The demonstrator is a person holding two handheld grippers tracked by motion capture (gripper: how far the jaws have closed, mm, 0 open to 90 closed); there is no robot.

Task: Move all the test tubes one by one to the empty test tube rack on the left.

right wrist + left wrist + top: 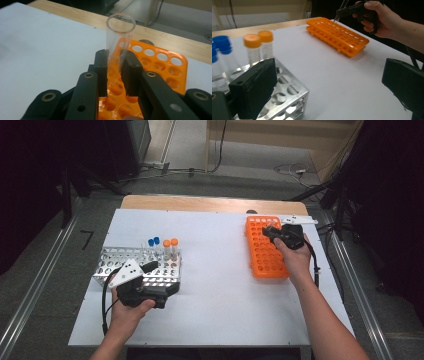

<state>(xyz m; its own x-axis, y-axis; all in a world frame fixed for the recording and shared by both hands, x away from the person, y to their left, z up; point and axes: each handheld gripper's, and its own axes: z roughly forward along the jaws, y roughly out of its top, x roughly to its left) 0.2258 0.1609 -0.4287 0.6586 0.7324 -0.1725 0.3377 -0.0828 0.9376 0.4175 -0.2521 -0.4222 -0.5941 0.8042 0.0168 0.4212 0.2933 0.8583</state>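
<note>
White sheet point(220, 270) covers the wooden table point(210, 202) — right claw point(115, 72) clamps a clear tube point(118, 45), left claw point(324, 92) gapes — grey floor beyond.

Clear open glass tube point(119, 42), seemingly upright, over orange rack point(165, 65)

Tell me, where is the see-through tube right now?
The clear tube is pinched between the right gripper's fingers, held upright just above the orange rack on the right side of the table in the high view.
</note>
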